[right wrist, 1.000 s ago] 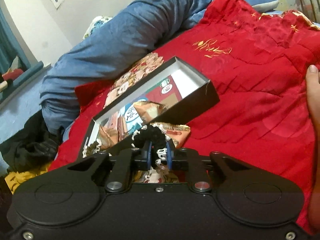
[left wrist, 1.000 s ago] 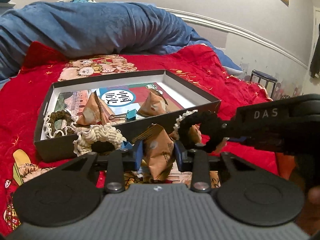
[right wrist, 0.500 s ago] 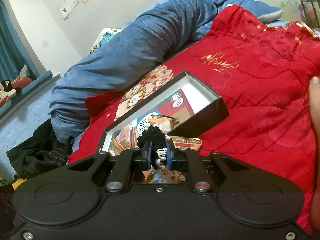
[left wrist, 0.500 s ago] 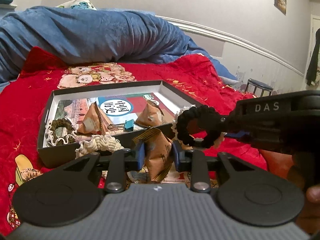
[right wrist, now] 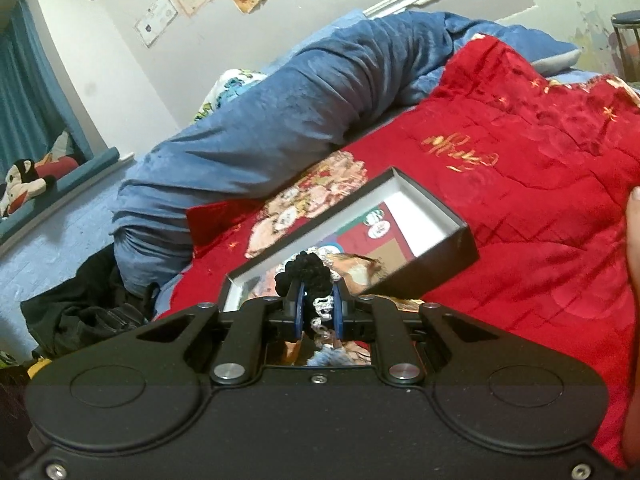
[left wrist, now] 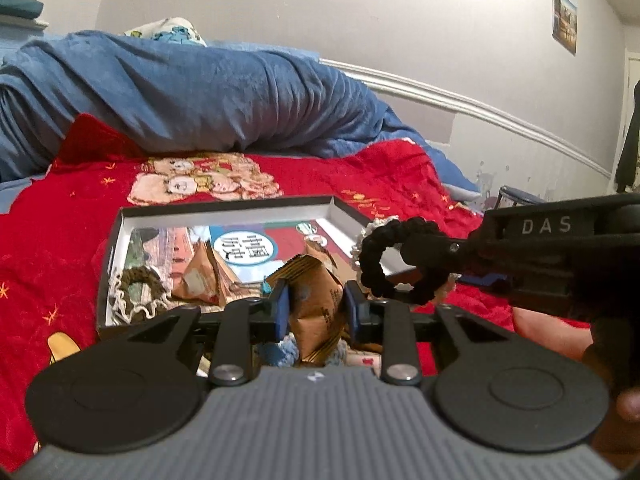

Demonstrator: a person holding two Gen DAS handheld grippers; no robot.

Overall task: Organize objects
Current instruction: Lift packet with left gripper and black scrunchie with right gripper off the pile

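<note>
A shallow black box (left wrist: 224,209) (right wrist: 436,208) lies on the red bedspread. It holds brown snack packets (left wrist: 200,276), a brown-and-white scrunchie (left wrist: 138,292) and a blue binder clip. My left gripper (left wrist: 316,312) is shut on a brown snack packet (left wrist: 316,308), held above the box's near edge. My right gripper (right wrist: 316,312) is shut on a black-and-white scrunchie (right wrist: 308,268), also seen in the left wrist view (left wrist: 400,264), held over the box's right side.
A rolled blue duvet (left wrist: 180,100) (right wrist: 280,100) lies behind the box. The red bedspread (right wrist: 540,200) stretches to the right. A light blue crocheted item (left wrist: 288,350) lies below the left gripper. A stool (left wrist: 516,196) stands by the wall. Dark clothes (right wrist: 80,312) sit off the bed's left.
Both grippers have risen with their loads and now look down into the box. The black scrunchie has moved over the box's right side.
</note>
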